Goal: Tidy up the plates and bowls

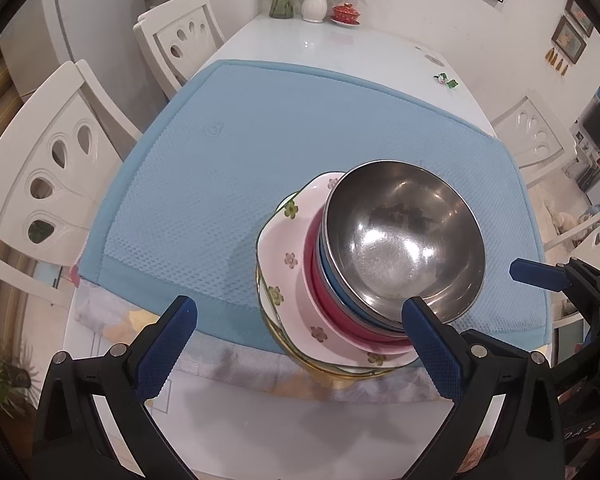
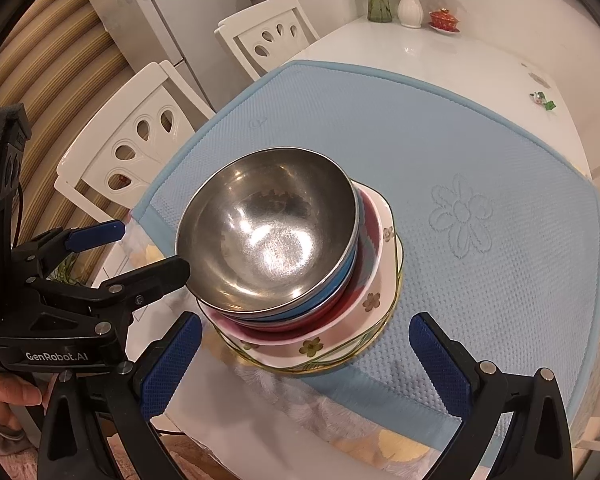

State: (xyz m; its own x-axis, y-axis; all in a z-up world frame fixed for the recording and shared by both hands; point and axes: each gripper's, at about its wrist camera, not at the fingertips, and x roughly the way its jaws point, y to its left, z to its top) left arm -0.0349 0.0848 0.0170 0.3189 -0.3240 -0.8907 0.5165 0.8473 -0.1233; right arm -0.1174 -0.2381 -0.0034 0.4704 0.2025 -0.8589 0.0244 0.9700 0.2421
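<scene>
A stack of dishes stands at the near edge of the blue mat (image 1: 228, 168). A steel bowl (image 1: 404, 240) is on top, over a blue bowl (image 1: 334, 276), a red bowl (image 1: 320, 292), a pink flowered plate (image 1: 288, 256) and a gold-rimmed plate (image 1: 272, 316). In the right wrist view the steel bowl (image 2: 268, 232) tops the same stack on the mat (image 2: 480, 160). My left gripper (image 1: 300, 320) is open and empty, just in front and left of the stack; it also shows in the right wrist view (image 2: 140, 248). My right gripper (image 2: 306, 336) is open and empty in front of the stack; it also shows in the left wrist view (image 1: 540, 276).
The white table (image 1: 340, 44) carries vases with flowers (image 1: 314, 0) and a red lidded cup (image 1: 345, 12) at its far end. A small green object (image 1: 446, 80) lies near the far right edge. White chairs (image 1: 56, 176) stand around the table.
</scene>
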